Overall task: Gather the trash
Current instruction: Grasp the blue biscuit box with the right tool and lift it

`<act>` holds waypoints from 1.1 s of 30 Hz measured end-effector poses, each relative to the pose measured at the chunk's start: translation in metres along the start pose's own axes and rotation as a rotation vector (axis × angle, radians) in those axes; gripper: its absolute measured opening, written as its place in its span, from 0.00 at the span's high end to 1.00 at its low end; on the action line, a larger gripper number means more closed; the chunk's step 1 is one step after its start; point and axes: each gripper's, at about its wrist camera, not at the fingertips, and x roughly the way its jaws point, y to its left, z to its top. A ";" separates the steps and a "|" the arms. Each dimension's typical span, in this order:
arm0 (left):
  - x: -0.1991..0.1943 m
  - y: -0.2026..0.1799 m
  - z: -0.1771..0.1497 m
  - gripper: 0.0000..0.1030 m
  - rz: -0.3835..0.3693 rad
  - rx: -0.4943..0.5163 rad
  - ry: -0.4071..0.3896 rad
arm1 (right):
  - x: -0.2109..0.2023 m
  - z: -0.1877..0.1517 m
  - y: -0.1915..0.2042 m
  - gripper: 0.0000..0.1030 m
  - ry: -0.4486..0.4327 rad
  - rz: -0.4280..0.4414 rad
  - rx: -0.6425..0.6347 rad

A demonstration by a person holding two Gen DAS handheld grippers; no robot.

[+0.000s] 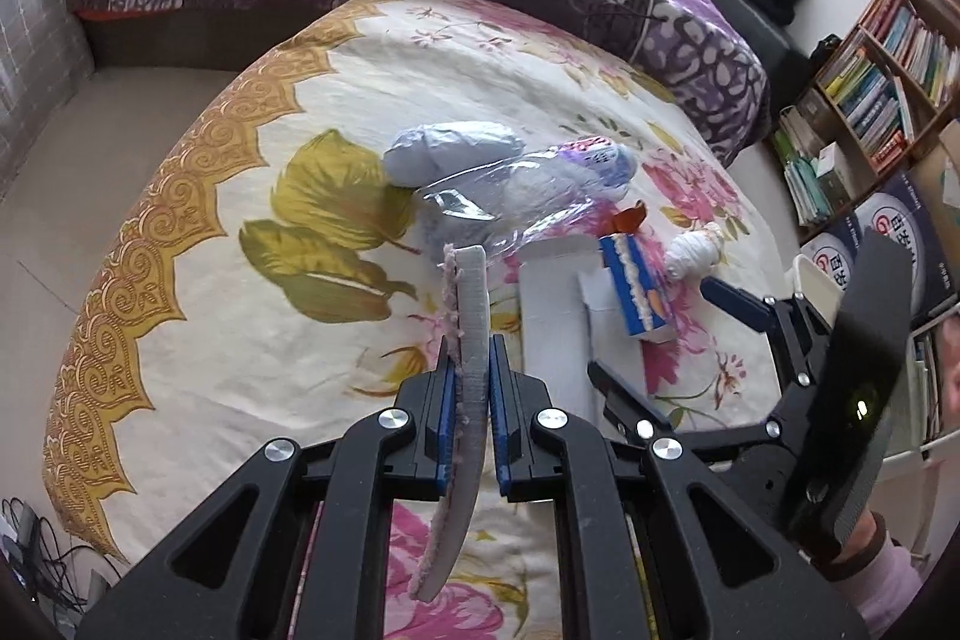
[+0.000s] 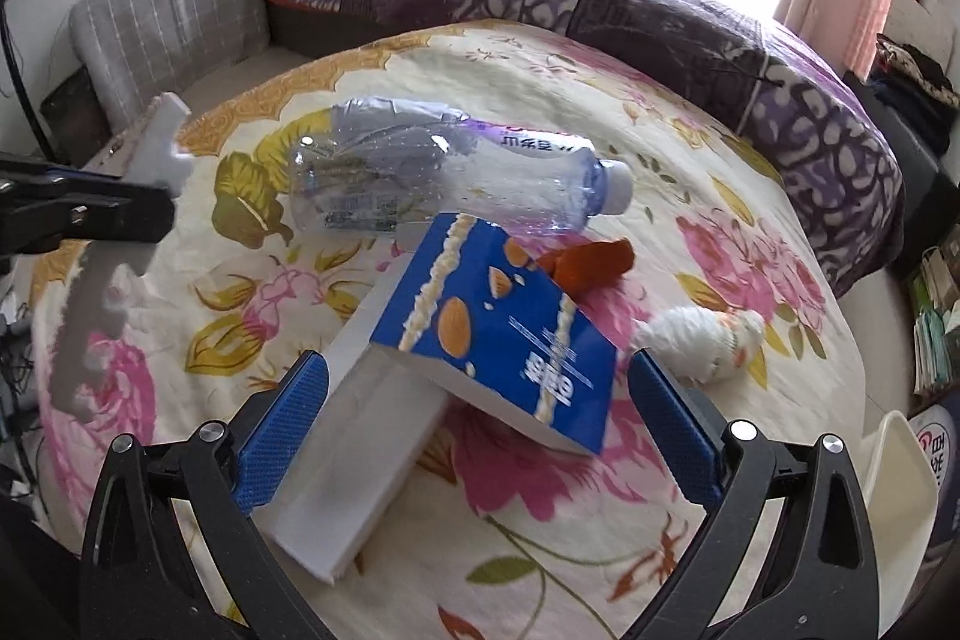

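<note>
Trash is lying scattered on the floral cloth point(image 2: 600, 550) that is covering the table. The left gripper point(image 1: 474, 382) is clamping its blue pads on a flat grey foam piece point(image 1: 471, 316) with a frayed pink edge — the piece is standing on its edge between the jaws and is sticking out toward 12 o'clock. In the right wrist view this same piece is showing at 9 o'clock, blurred.

The right gripper point(image 2: 477, 421) is holding its fingers wide apart, one on each side of a blue almond-printed carton point(image 2: 498, 334); they are not touching it. The carton is lying tilted, leaning on a white box point(image 2: 354, 460). Toward 12 o'clock from the carton, a clear plastic bottle point(image 2: 456, 178) is lying on its side, cap pointing to 3 o'clock. An orange wrapper point(image 2: 591, 259) is sitting just beside the carton at 1 o'clock, and a crumpled white tissue point(image 2: 696, 340) is lying at 3 o'clock — near the right finger.
</note>
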 end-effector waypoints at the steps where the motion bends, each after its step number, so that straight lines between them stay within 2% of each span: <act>1: 0.001 0.002 -0.001 0.90 0.001 0.002 0.002 | 0.002 0.000 0.001 0.07 0.002 0.002 0.003; 4: 0.002 0.009 -0.002 0.90 0.002 -0.002 0.005 | 0.008 0.003 -0.002 0.10 -0.004 0.028 0.035; 6: 0.002 0.013 -0.002 0.90 0.003 -0.009 0.003 | 0.010 0.003 -0.007 0.25 -0.006 0.059 0.067; 7: 0.002 0.015 -0.001 0.90 0.003 -0.013 0.000 | 0.012 0.003 -0.008 0.37 0.001 0.075 0.082; 9: 0.001 0.017 0.000 0.90 0.003 -0.019 -0.007 | 0.013 0.004 -0.014 0.47 -0.003 0.092 0.118; 11: 0.001 0.018 0.002 0.90 0.002 -0.025 -0.015 | 0.010 0.006 -0.019 0.66 -0.025 0.105 0.150; 15: 0.000 0.014 0.005 0.90 0.012 -0.026 -0.043 | -0.001 0.011 -0.035 0.87 -0.059 0.124 0.248; 22: -0.009 -0.003 0.014 0.90 0.038 -0.004 -0.110 | -0.017 0.013 -0.055 0.91 -0.089 0.107 0.357; 33: -0.017 -0.038 0.028 0.90 0.021 0.024 -0.170 | -0.048 0.010 -0.075 0.91 -0.130 0.078 0.412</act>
